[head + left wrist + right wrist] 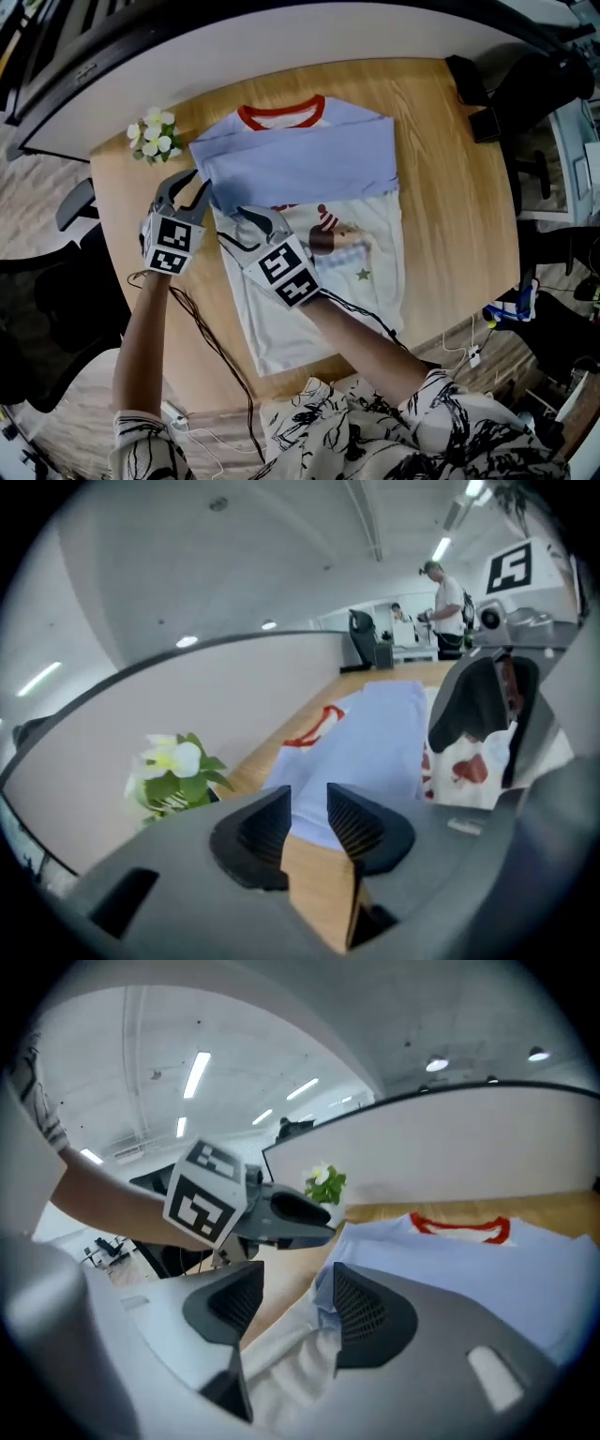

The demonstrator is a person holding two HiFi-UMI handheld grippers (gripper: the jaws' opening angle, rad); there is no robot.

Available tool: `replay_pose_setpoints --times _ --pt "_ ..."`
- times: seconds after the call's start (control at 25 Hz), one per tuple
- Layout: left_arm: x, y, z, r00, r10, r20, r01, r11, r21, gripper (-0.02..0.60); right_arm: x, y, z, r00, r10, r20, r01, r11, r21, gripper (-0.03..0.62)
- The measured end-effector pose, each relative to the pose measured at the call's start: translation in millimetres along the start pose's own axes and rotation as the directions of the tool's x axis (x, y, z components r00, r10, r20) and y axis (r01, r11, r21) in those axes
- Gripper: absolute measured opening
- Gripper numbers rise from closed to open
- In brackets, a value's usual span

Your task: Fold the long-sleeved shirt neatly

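Sitting near the left edge of the round wooden bench (450,187), a small bunch of white flowers (152,134) stands just beside the long-sleeved shirt (309,309). Next along, the left tongs (192,186) hover over the corner of the folded blue sleeves (300,159), jaws a narrow way apart with nothing pinched. The right tongs (234,225), close alongside, stand wider apart; loose white and blue cloth lies between the jaws, not clamped. The shirt lies flat mid-bench, red collar away from the person, sleeves folded across the chest above the printed white front.
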State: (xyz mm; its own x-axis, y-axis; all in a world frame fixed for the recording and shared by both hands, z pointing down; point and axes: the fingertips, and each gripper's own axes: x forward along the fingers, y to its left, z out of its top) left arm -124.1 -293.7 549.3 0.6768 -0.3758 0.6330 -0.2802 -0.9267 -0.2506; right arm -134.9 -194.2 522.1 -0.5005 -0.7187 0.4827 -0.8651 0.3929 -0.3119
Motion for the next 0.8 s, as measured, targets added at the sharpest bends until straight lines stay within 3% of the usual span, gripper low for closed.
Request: replay_pose_setpoints --times 0.08,0.16,0.28,0.4,0.52,0.64,0.8 --pt "-30.7 -4.2 23.1 0.994 0.028 0.103 -0.025 0.999 -0.036 0.165 -41.9 -3.4 23.6 0.993 -0.030 0.118 0.033 0.999 -0.023 0.268" --pt "-66.6 -13.2 47.5 0.974 0.045 0.221 -0.034 0.998 -0.054 0.222 -90.2 -7.1 47.8 0.972 -0.061 0.226 0.077 0.995 -0.062 0.285" --pt "-130.8 -34.0 84.6 0.910 0.071 0.408 -0.024 0.993 -0.119 0.301 -166.6 -13.2 77.7 0.931 -0.122 0.345 0.167 0.981 -0.103 0.331" --pt "-194.2 -62.0 96.6 0.872 0.112 0.476 -0.007 0.976 -0.216 0.310 -236.6 -24.8 88.2 0.890 -0.219 0.399 0.277 0.957 -0.093 0.345" --pt "-245.6 -92.0 86.5 0.867 0.149 0.476 -0.024 0.966 -0.258 0.327 -296.2 -39.3 80.9 0.856 -0.315 0.409 0.364 0.930 -0.047 0.367" --pt "-276.1 -130.8 67.6 0.878 0.171 0.446 -0.032 0.953 -0.301 0.360 -349.5 -48.6 58.4 0.832 -0.384 0.399 0.425 0.905 -0.014 0.382" --pt "-296.0 -184.3 45.0 0.905 0.217 0.366 -0.078 0.930 -0.358 0.368 -401.6 -52.3 9.4 0.839 -0.414 0.353 0.452 0.892 -0.026 0.387"
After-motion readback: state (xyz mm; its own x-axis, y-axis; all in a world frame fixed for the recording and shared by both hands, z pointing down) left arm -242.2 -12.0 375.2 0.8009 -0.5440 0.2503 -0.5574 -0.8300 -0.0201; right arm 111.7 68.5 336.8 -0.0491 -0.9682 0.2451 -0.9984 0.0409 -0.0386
